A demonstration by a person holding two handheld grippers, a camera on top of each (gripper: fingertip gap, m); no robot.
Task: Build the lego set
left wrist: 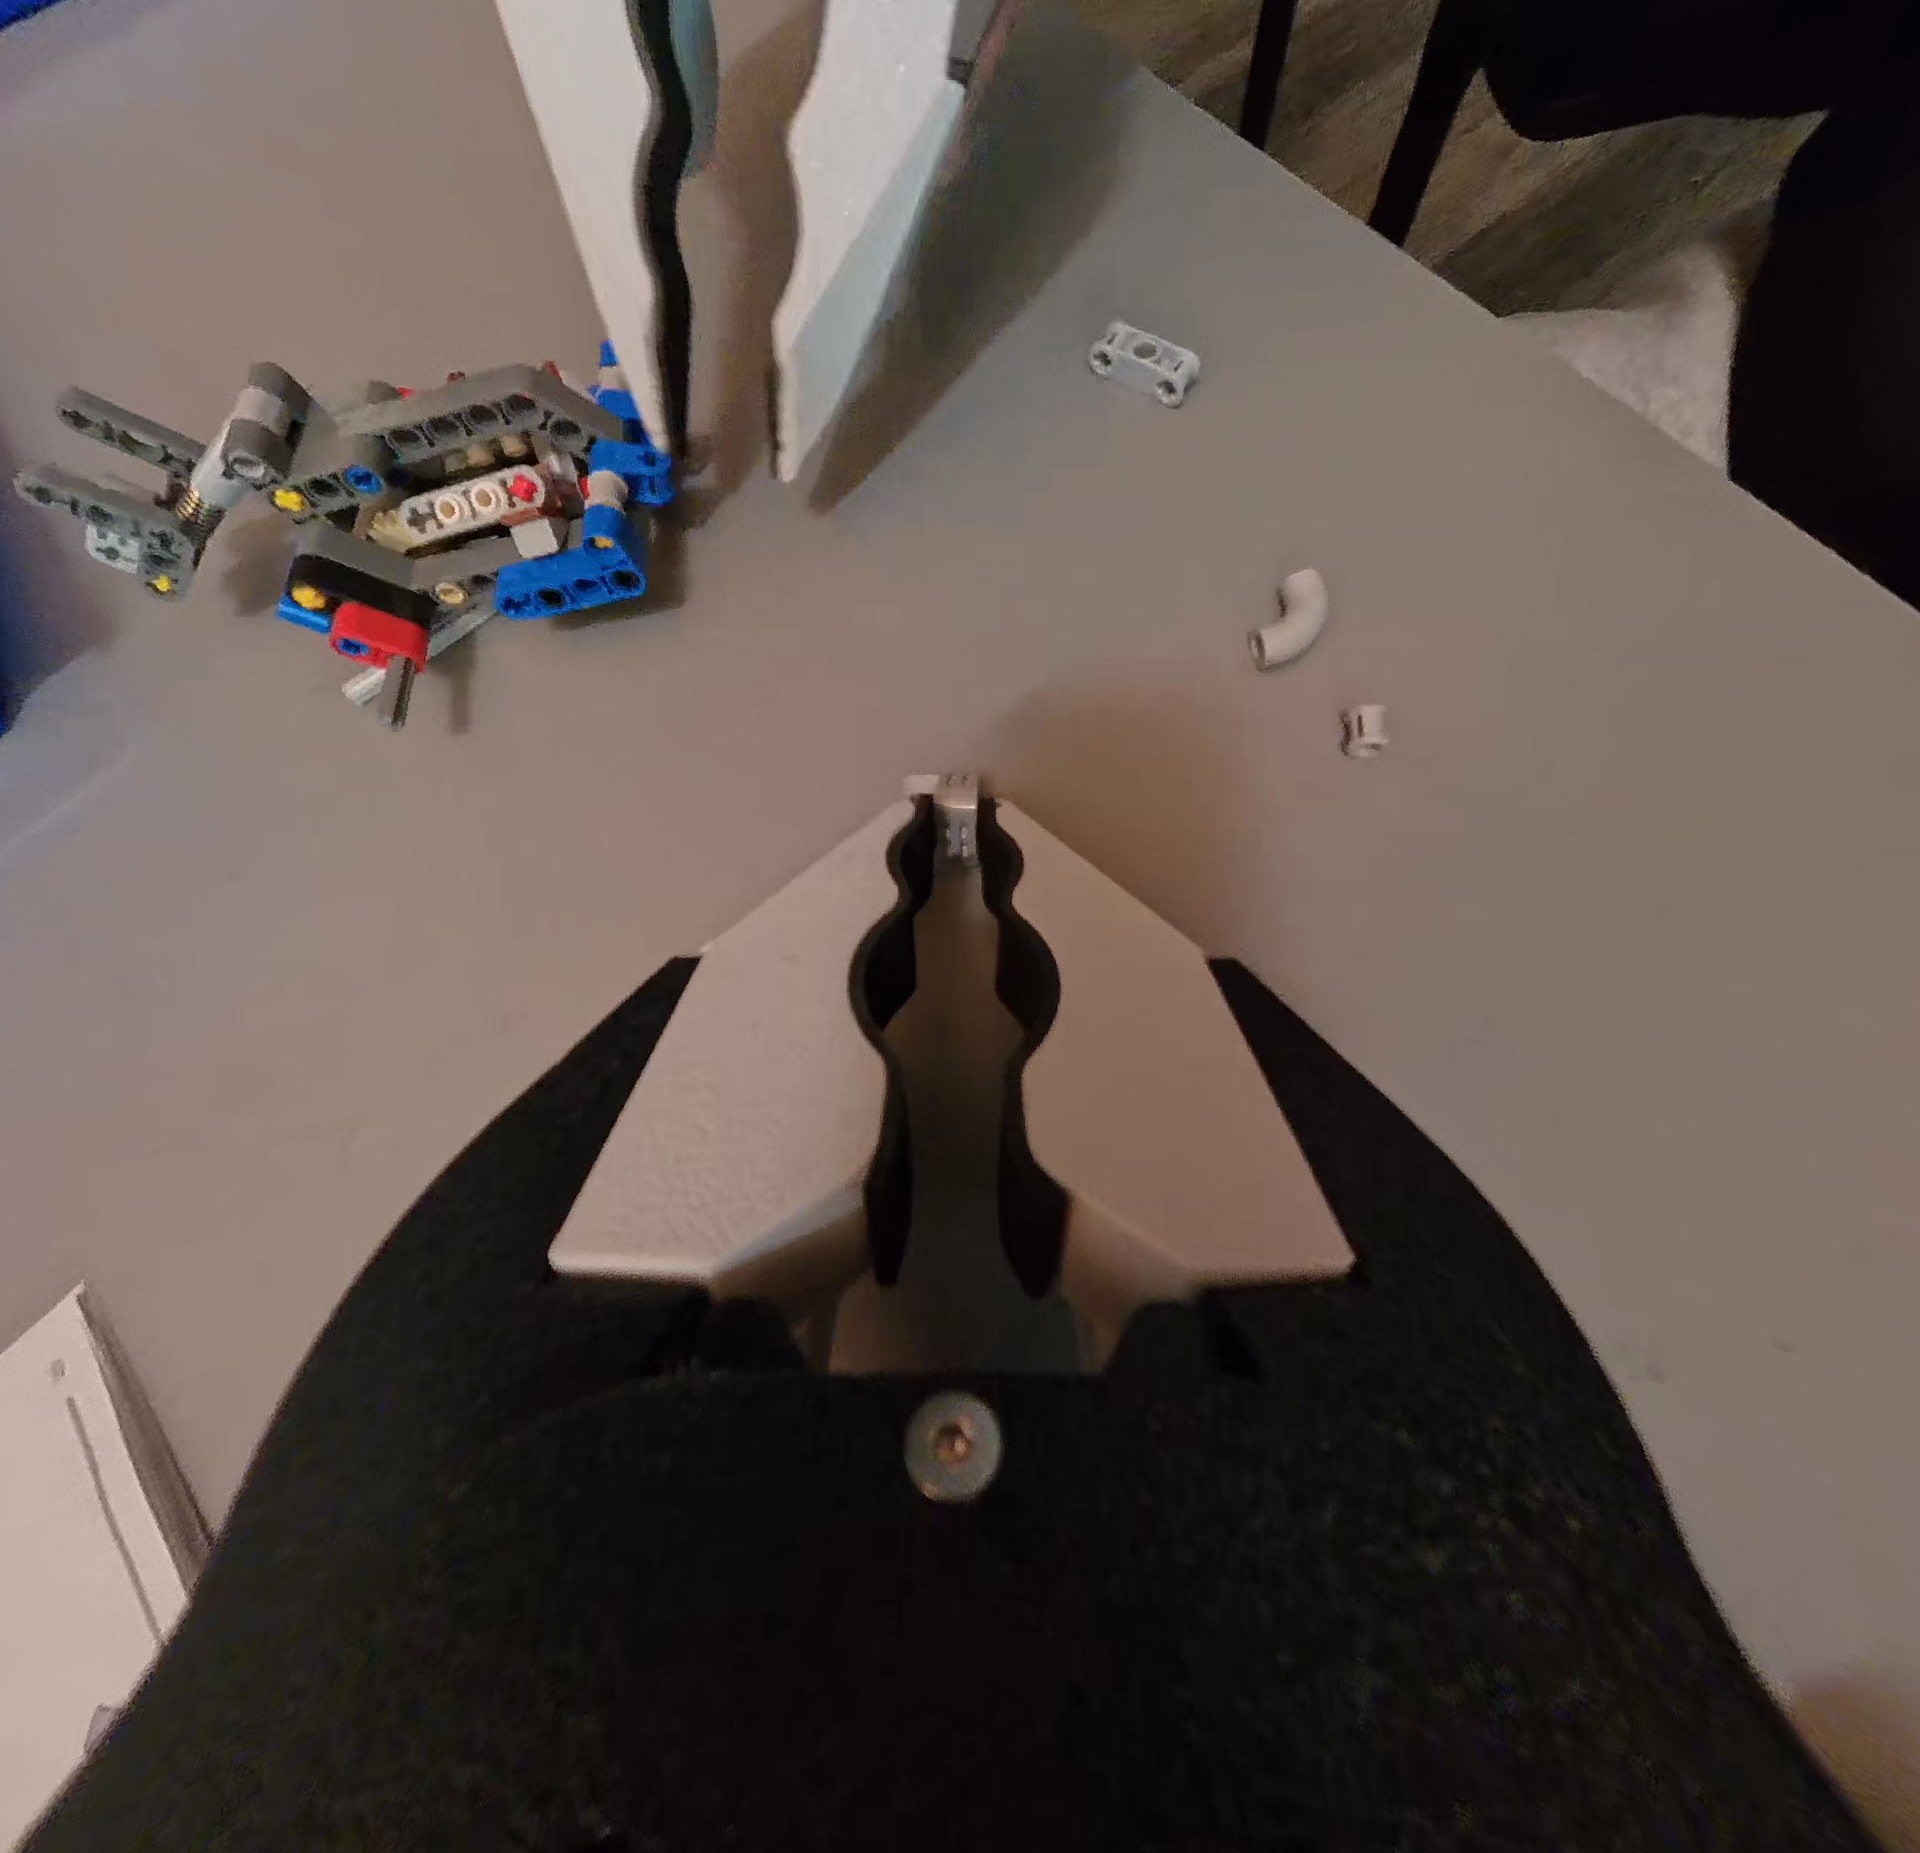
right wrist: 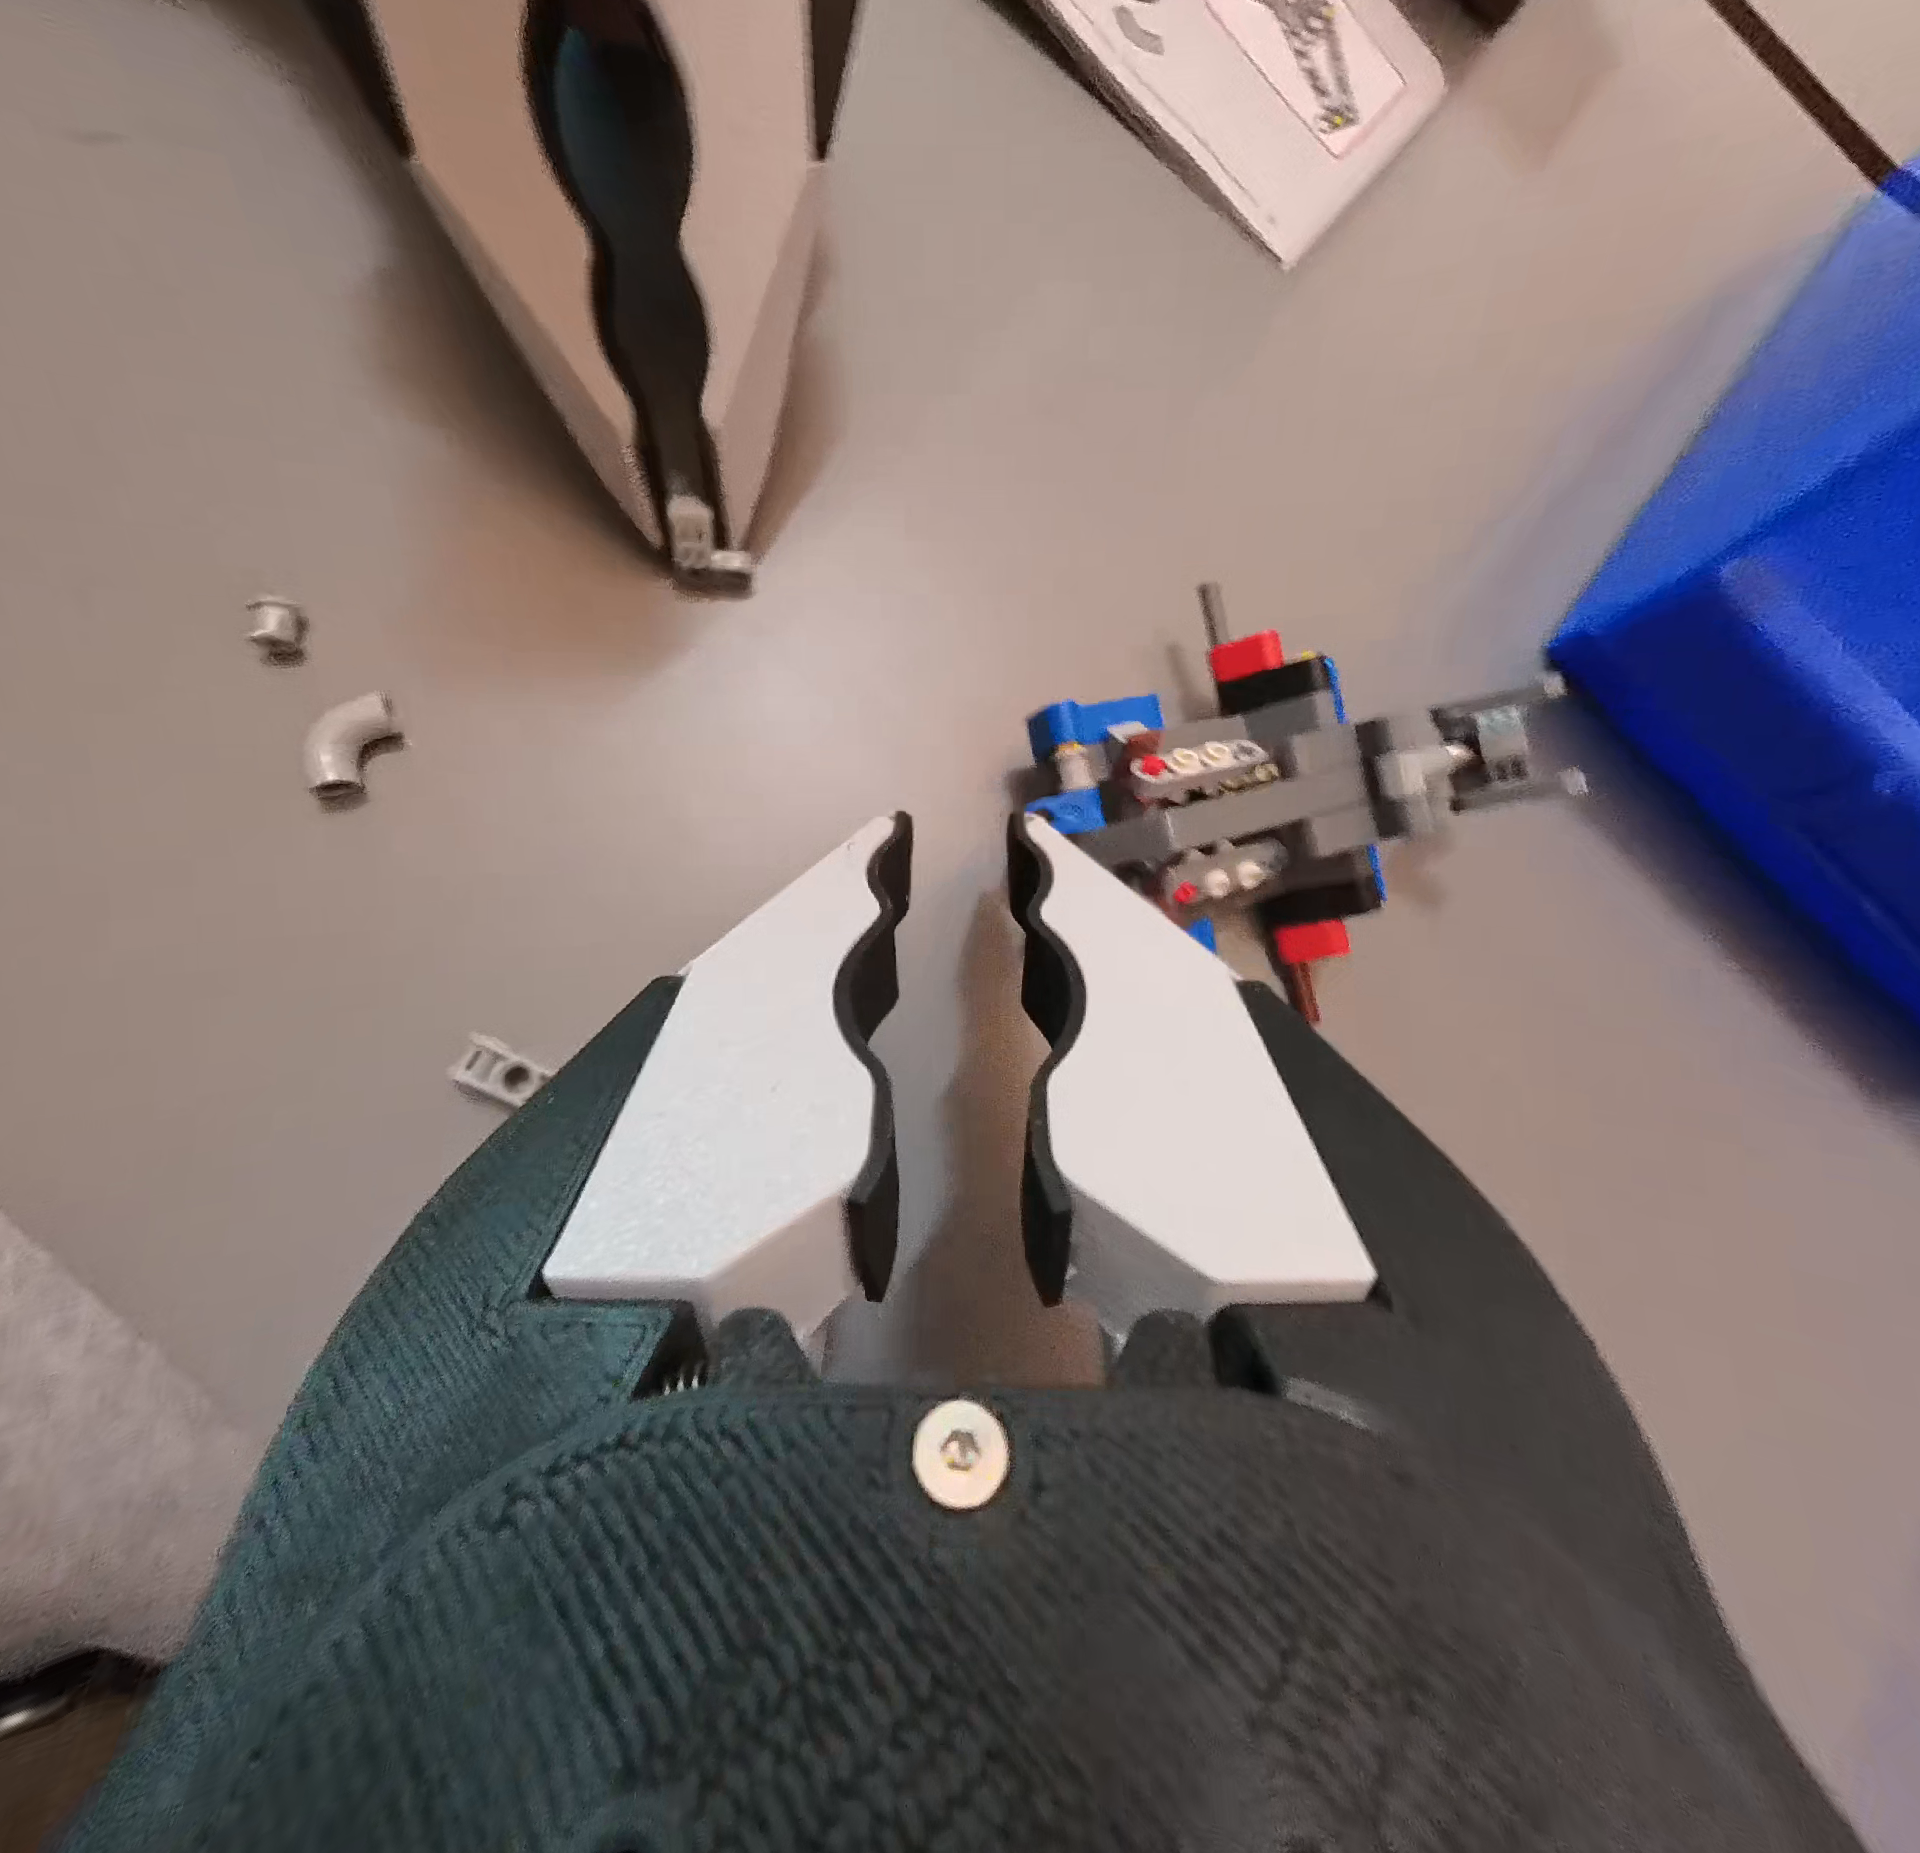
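Two grippers work over a grey table (left wrist: 1455,868). Left gripper (left wrist: 954,816) is clenched on a small light-grey connector piece (left wrist: 956,816), pinched at the very fingertips; the right wrist view confirms it (right wrist: 691,536), with part of the piece jutting past the tips. Judged light, rigid and slick plastic, it is liable to twist in so shallow a grip. Right gripper (right wrist: 961,837) stands released, nothing between its pads, hovering above the table. Brick assembly (right wrist: 1247,795) of grey, blue and red parts lies just beside its right fingertip at 2 o'clock, against a blue bin (right wrist: 1766,556). Loose grey parts lie at 10 o'clock: an elbow (right wrist: 348,743), a bush (right wrist: 275,624); a flat holed piece (right wrist: 499,1071) lies at 8 o'clock
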